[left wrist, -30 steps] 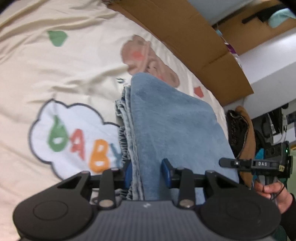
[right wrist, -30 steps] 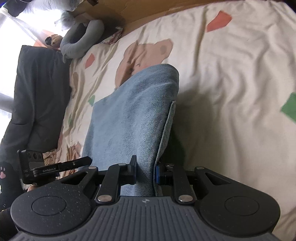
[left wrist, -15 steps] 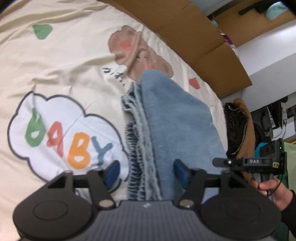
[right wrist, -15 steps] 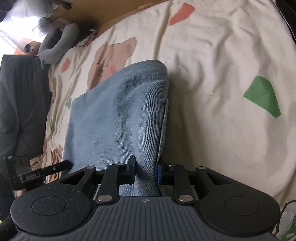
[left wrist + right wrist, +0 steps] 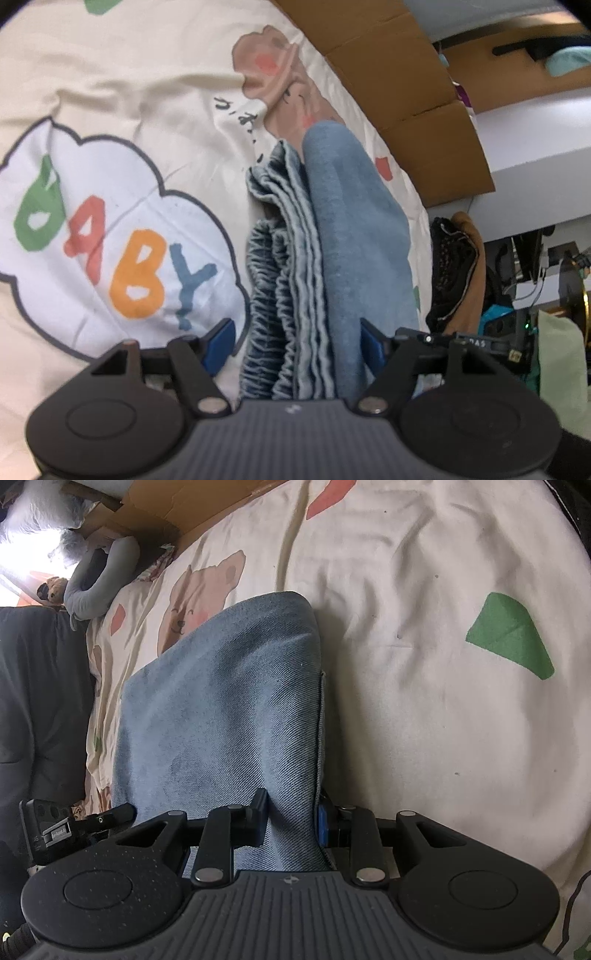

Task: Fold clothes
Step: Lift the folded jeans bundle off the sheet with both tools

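Note:
Folded blue jeans [image 5: 351,229] lie on a cream printed bed sheet [image 5: 110,92], with the gathered waistband layers stacked at their left edge. My left gripper [image 5: 295,339] straddles the near end of this stack and its jaws are opening; the left pad stands clear of the cloth. In the right wrist view the jeans [image 5: 221,701] run away from me across the sheet [image 5: 443,720]. My right gripper [image 5: 290,819] is shut on a fold of denim at their near right edge. Each gripper shows at the edge of the other's view.
Brown cardboard [image 5: 406,74] lines the far side of the bed. A dark and brown heap of clothes [image 5: 454,266] lies beyond the bed's right edge. A grey neck pillow [image 5: 99,579] and a black garment [image 5: 37,701] sit to the left in the right wrist view.
The left jaws have spread wide and let go of the jeans' edge. Both grippers have sunk toward the bed, and the jeans now rest on the sheet. The right grip holds.

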Available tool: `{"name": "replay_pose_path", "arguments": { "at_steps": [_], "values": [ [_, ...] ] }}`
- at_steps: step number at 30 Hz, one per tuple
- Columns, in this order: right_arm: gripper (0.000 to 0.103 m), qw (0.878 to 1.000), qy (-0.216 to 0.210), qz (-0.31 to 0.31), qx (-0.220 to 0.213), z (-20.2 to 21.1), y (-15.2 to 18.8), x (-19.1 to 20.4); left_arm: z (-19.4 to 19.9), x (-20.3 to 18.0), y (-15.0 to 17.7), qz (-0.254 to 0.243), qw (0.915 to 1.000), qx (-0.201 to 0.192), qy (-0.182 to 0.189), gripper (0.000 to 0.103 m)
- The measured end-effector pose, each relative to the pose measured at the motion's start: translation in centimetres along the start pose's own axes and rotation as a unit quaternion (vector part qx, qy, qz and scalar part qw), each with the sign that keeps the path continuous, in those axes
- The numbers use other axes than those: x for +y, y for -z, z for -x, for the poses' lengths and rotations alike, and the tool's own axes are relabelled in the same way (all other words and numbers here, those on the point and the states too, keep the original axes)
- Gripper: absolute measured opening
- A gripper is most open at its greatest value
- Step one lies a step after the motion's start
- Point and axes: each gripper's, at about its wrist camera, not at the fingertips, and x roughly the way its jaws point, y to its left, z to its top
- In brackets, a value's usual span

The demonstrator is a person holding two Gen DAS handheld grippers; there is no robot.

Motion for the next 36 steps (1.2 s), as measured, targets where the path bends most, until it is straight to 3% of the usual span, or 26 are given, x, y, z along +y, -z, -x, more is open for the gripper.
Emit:
{"name": "replay_pose_path", "arguments": {
  "at_steps": [9,12,14,17,20,25,33,36],
  "values": [
    [0.028,1.000,-0.027,-0.013,-0.002,0.0,0.0,-1.1,-1.8,1.4,-0.8,0.016,0.9984,0.001,0.054,0.077],
    [0.031,0.999,-0.044,-0.020,-0.007,0.1,0.1,-1.5,-1.7,1.6,-0.9,0.017,0.9981,0.002,0.060,0.066],
    [0.032,0.999,-0.047,-0.015,-0.012,0.2,0.0,-1.3,-1.3,1.5,-0.8,0.016,0.9975,0.001,0.069,0.051],
    [0.039,0.998,-0.054,-0.010,-0.016,0.1,-0.3,-1.0,-0.7,1.1,-0.7,0.007,0.9977,0.000,0.068,0.047],
    [0.046,0.997,-0.070,-0.003,-0.020,-0.4,-0.3,-1.1,-0.7,1.1,-0.7,0.005,0.9974,0.001,0.072,0.048],
    [0.048,0.996,-0.091,-0.005,-0.015,-1.8,-0.8,-1.5,-1.5,2.4,-0.7,0.028,0.9954,0.017,0.090,0.060],
    [0.050,0.992,-0.124,-0.022,-0.021,-2.8,-0.8,-2.3,-2.6,1.8,-0.8,0.013,0.9947,0.037,0.094,0.059],
    [0.044,0.991,-0.129,-0.019,-0.019,-3.1,-0.9,-2.1,-2.5,1.6,-0.8,0.009,0.9953,0.038,0.088,0.054]
  ]
}}
